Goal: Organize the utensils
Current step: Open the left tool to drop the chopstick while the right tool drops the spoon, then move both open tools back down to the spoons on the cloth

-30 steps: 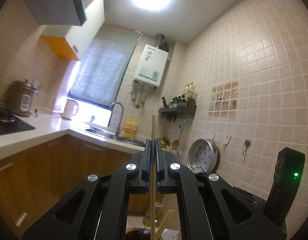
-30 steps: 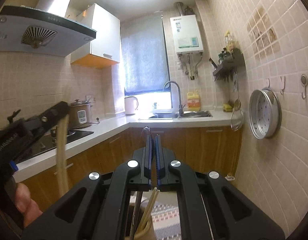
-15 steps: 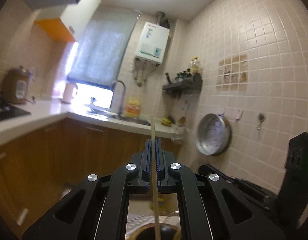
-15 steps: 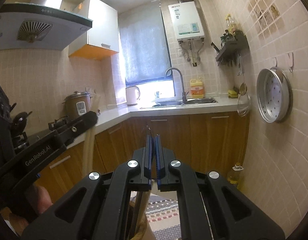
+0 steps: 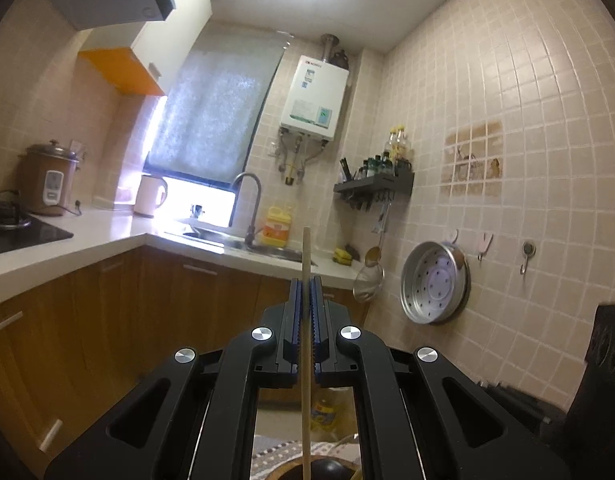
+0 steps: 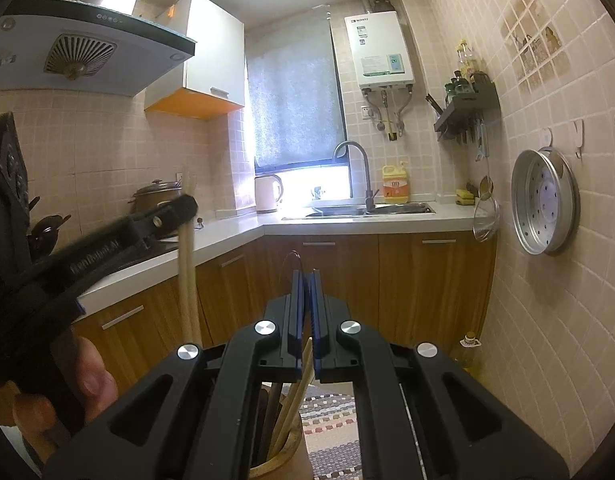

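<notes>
we hold both tools up at counter height in a small tiled kitchen. our left gripper [image 5: 306, 292] is clenched on a single wooden chopstick [image 5: 306, 360], which stands upright between the blue pads; its top end pokes above the fingertips and its lower end runs down toward a dark round holder [image 5: 327, 473] at the bottom edge of the left wrist view. whether the stick touches the holder we cannot tell.

from the right wrist view the same left gripper [image 6: 183, 210] shows at the left side, a pale stick hanging down from its tip, blurred.

our right gripper [image 6: 306, 284] has its pads drawn nearly together, and a thin dark wire loop [image 6: 293, 260] rises just above the tips. what that loop belongs to we cannot tell, nor whether the pads truly pinch it. below that gripper sits a wooden utensil holder [image 6: 281, 456] with several chopsticks [image 6: 293, 396] leaning in it, over a patterned mat [image 6: 327, 420].

background: sink faucet [image 6: 357, 172], yellow bottle [image 6: 395, 184], pale kettle [image 6: 267, 192], white water heater [image 6: 379, 50], a perforated steamer tray [image 6: 543, 208] hanging on the right wall, a range hood [image 6: 83, 52] at upper left.
</notes>
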Demonstrator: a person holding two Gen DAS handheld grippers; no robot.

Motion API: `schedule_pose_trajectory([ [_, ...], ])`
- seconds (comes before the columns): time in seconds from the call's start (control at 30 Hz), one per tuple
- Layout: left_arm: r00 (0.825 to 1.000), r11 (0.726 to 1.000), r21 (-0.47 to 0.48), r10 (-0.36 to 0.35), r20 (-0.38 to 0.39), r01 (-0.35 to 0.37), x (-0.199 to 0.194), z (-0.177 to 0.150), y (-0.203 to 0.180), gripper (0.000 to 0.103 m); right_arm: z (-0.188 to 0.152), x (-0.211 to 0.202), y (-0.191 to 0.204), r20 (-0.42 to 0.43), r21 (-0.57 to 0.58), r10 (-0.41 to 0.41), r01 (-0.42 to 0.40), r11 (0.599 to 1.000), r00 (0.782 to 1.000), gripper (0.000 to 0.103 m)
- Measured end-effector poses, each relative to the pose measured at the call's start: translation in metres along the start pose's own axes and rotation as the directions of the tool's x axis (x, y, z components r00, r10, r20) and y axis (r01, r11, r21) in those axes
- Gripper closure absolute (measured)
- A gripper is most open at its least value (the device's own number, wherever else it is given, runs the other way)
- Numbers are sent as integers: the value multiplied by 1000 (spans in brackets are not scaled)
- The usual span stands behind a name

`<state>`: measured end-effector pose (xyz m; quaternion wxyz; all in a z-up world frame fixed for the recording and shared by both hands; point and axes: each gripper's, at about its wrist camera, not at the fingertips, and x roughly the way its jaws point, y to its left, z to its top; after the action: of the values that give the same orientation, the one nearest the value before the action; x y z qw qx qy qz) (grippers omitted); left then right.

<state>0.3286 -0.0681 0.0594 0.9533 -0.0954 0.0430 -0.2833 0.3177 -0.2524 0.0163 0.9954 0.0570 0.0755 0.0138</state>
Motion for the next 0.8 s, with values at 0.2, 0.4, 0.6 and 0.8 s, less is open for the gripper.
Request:
schedule_pose_trajectory([
  [0.2,999,999,31,23,-46,-21,-6,-12,2,101,-2,-3,3,-12,-17,9,-9,1000,1000,101],
  [0.4,994,999,28,29,-107,-26,-38,-12,5,99,-1,-18,6,-86,-12,70,-71,997,994,100],
  [0.6,982,999,-21,-34,-185,30,-78,-8,3,63,4,-54,11,-151,-28,114,-119,992,982,90],
  [0.8,985,995,-97,-21,-170,5,-136,11,1,59,18,-106,10,-149,-28,110,-115,993,983,73],
])
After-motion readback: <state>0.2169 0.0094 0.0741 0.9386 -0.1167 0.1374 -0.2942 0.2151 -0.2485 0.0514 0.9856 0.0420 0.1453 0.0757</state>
